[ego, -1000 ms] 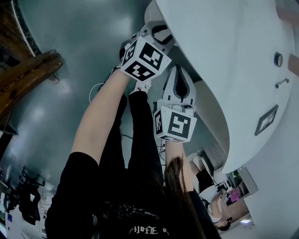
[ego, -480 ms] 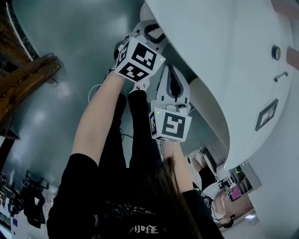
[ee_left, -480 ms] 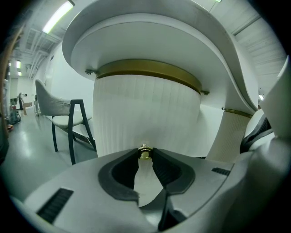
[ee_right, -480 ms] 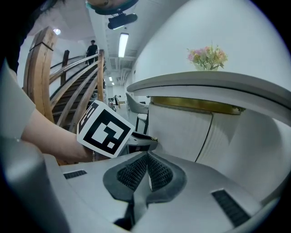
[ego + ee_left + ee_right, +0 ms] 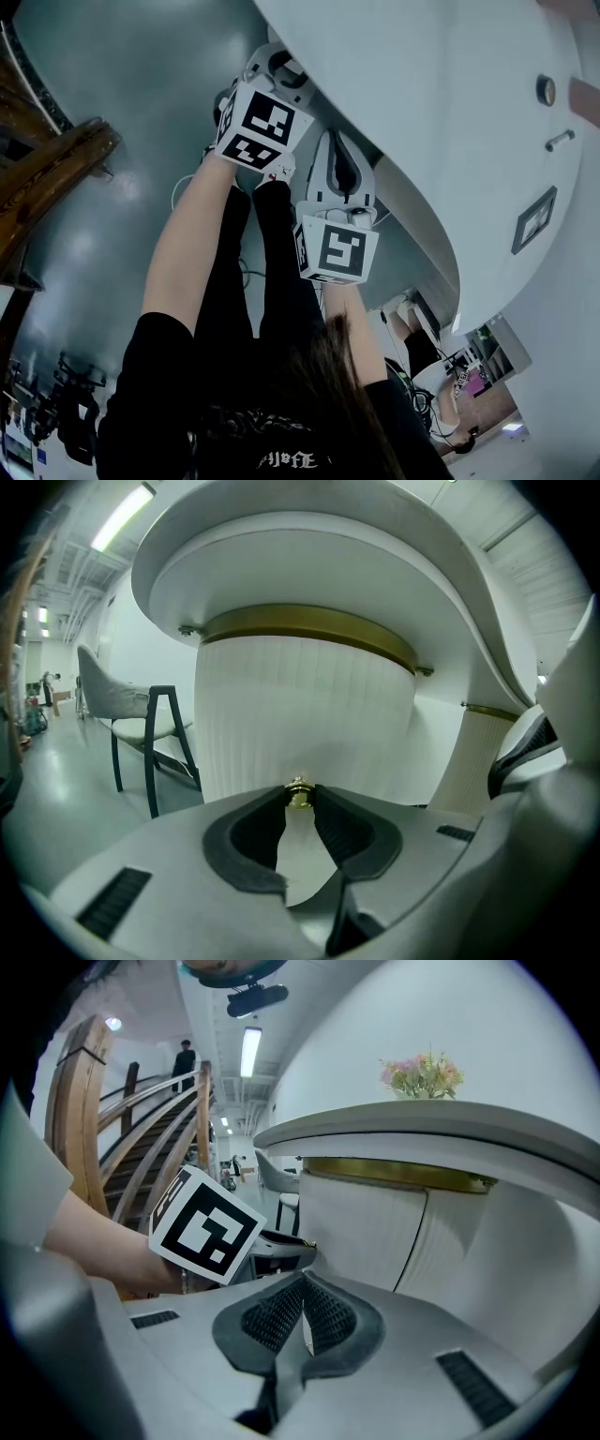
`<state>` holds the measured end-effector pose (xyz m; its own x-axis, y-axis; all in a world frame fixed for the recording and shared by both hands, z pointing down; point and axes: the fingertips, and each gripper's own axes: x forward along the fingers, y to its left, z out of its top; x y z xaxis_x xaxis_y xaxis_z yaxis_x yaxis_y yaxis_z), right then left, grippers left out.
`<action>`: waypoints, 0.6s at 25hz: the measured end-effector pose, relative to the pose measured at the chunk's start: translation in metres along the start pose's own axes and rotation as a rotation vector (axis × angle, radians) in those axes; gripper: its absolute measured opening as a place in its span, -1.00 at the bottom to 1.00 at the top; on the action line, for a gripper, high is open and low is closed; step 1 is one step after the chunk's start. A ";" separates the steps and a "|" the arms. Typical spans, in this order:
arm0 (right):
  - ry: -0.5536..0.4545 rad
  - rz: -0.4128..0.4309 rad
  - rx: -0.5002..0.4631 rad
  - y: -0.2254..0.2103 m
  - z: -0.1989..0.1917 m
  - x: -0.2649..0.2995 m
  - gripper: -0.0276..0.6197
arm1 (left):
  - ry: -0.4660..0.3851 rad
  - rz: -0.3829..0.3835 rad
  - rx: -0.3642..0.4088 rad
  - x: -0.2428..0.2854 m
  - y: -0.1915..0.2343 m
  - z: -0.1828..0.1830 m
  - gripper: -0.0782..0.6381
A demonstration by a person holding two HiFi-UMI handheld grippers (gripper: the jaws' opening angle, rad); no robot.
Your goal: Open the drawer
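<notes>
Left: my left hand-held gripper, jaws pinching a small brass knob at the very tips.

Knob's mount: a white fluted drawer front, under the brass band and the rounded top of the bench. The drawer looks closed, as far as I can judge.

Right: my right hand-held gripper, jaws pressed together with nothing between them, just beside the left one and touching nothing.

Handling: the knob is small and round and only the pad tips hold it, so I judge slipping off to be the main risk. I should squeeze firmly and pull straight back along the drawer's run, not downward along my tilted jaws. The right one should stay out of the drawer's path.
</notes>
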<state>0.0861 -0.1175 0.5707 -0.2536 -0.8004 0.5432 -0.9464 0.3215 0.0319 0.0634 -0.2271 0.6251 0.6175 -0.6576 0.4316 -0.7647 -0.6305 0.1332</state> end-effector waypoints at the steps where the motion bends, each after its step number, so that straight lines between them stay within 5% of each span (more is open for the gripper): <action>1: 0.000 0.003 0.000 -0.001 0.000 0.000 -0.84 | -0.001 0.001 -0.003 0.000 0.000 0.000 -0.47; 15: -0.008 0.013 0.007 -0.009 0.001 -0.004 -0.84 | 0.007 -0.006 0.004 0.000 -0.003 -0.001 -0.47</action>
<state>0.0952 -0.1175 0.5674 -0.2677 -0.8004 0.5365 -0.9444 0.3283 0.0187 0.0652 -0.2251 0.6257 0.6211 -0.6506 0.4369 -0.7598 -0.6365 0.1322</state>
